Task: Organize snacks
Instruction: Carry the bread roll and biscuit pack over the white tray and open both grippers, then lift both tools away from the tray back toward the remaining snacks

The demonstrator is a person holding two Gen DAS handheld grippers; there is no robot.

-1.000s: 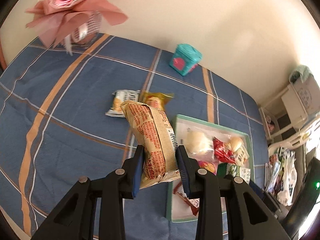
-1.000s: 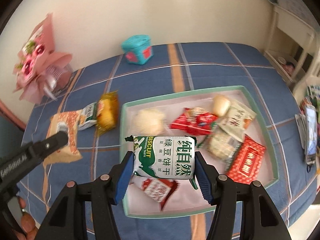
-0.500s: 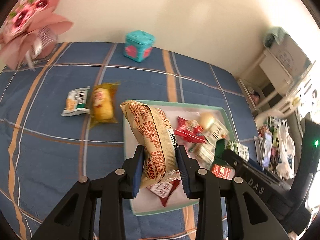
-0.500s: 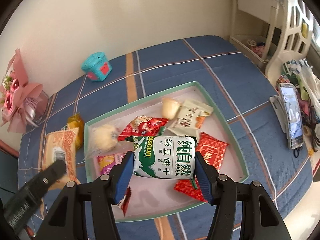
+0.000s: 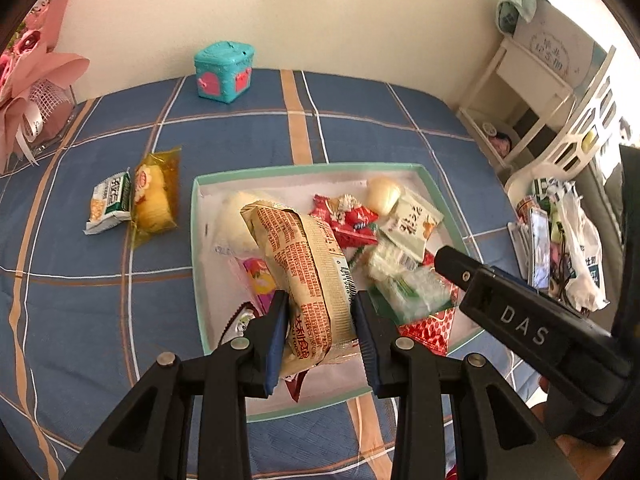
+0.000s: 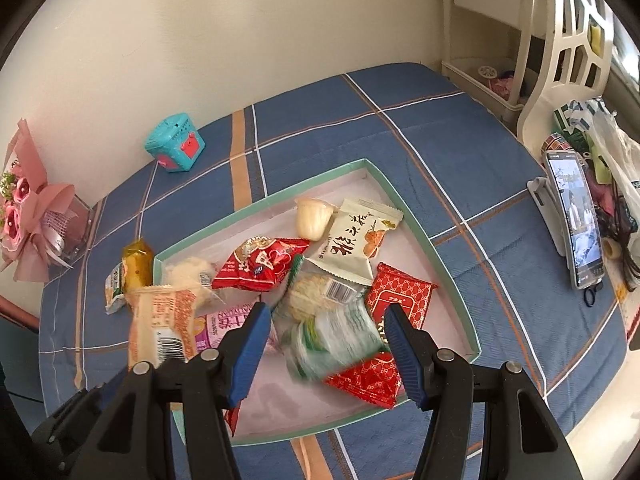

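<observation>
Left wrist view: left gripper (image 5: 320, 328) clenched on the tan snack packet (image 5: 308, 276) over the tray (image 5: 196, 264). Right gripper (image 6: 324, 344) released; blurred green biscuit pack (image 6: 336, 336) between its jaws, tray's 6 o'clock.

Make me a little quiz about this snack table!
1. True or false: the left gripper holds a pack.
2. How many snacks lie on the cloth outside the tray?
3. Where is the teal box? A in the tray, B by the wall, C on a chair.
Key: 1 true; 2 two; 3 B.
</observation>
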